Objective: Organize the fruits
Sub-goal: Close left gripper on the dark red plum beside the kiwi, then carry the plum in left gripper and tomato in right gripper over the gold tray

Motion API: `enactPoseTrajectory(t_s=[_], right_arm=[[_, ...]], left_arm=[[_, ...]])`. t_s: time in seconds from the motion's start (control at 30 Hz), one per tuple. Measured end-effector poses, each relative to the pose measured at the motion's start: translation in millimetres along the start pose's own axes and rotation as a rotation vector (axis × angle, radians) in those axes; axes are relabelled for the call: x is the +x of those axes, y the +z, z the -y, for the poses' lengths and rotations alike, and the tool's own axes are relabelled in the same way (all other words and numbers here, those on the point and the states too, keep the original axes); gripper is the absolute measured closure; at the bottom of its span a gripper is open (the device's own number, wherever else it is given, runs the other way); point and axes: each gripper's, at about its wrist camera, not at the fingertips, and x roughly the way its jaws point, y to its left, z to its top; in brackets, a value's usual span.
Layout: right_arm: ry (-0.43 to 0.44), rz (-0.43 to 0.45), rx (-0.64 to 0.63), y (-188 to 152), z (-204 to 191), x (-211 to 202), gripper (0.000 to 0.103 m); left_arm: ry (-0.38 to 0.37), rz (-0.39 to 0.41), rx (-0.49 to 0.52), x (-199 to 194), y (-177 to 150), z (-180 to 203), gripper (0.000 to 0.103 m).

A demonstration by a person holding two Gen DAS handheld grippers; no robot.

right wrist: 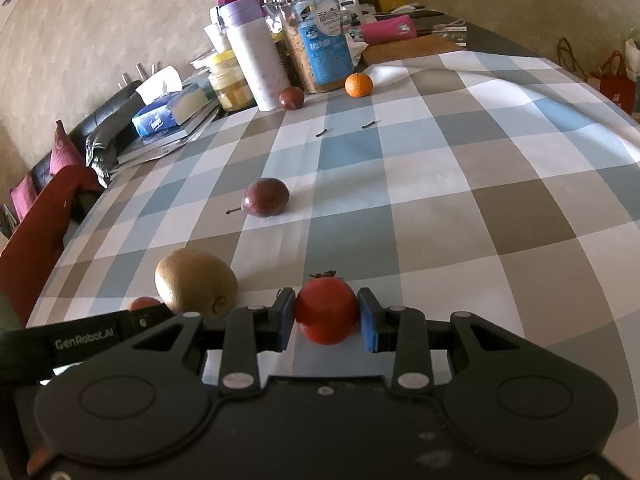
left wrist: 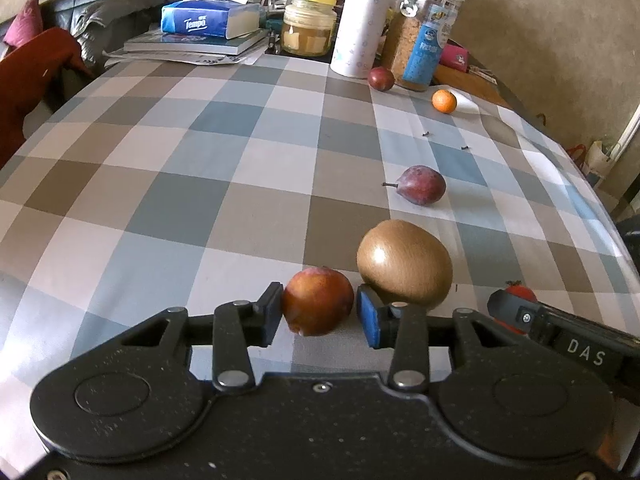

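In the left wrist view, the left gripper (left wrist: 318, 314) has a small red-orange plum (left wrist: 318, 301) between its fingers (left wrist: 270, 314). The left pad touches the fruit, but a thin gap shows at the blue right pad, so the fingers stand narrow around the plum and do not clamp it. The plum appears to rest on the checked surface (left wrist: 160, 200), at the lower middle of the frame. Just right of it, and touching the blue pad from behind, lies a brown kiwi (left wrist: 404, 264).

In the right wrist view, the right gripper (right wrist: 326, 314) holds a red tomato (right wrist: 326, 310) with a small green stalk; both blue pads press on its sides, at the lower middle of the frame.

Further up in the left view lie a purple passion fruit with a stem (left wrist: 422, 185), a second dark one (left wrist: 381, 79) beside the white bottle (left wrist: 362, 20), and a small mandarin (left wrist: 444, 101) in front of the tall jar (left wrist: 424, 32).

I judge all these fruits to be light and round, so they may roll when released. The tomato and the plum have smooth, thin skin and soft flesh; they want a gentle grip across the widest part. The kiwi is rougher and less slippery, and its short axis seems best for the fingers.
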Motion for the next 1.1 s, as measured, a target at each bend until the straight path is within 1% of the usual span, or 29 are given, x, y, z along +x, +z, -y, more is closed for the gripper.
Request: enactPoseTrajectory(t_s=[0.13,0.27,0.53,0.73,0.8,0.83,0.87,1.1], right_arm=[[-0.008,0.002,-0.029,-2,-3,0,0.067],[-0.026,0.009,-0.08,-5,-9,-1,0.067],[-0.072,0.015,-0.188,-10,-21,0,0.068],[-0.117,0.029,-0.286,-17,-32,2,0.067],[-0.119,0.033,-0.279,-18,-32,2,0.067],[-0.118,0.035,-0.278,-18,-31,1,0.067],[-0.118,0.038,-0.278,-18,-31,1,0.067],[-0.116,0.043,-0.273,-18,-31,1,0.067]], left_arm=[[-0.016,-0.004,0.02,0,-2,4,0.043],[-0.009,-0.003,0.024,-2,-5,6,0.043],[-0.026,0.002,0.002,-3,-6,3,0.044],[-0.026,0.005,-0.007,-4,-6,0,0.047],[-0.023,0.008,-0.021,-4,-6,-3,0.053],[-0.021,0.009,-0.028,-4,-5,-4,0.058],[-0.019,0.011,-0.036,-4,-5,-5,0.059],[-0.012,0.013,-0.031,-3,-5,-3,0.059]])
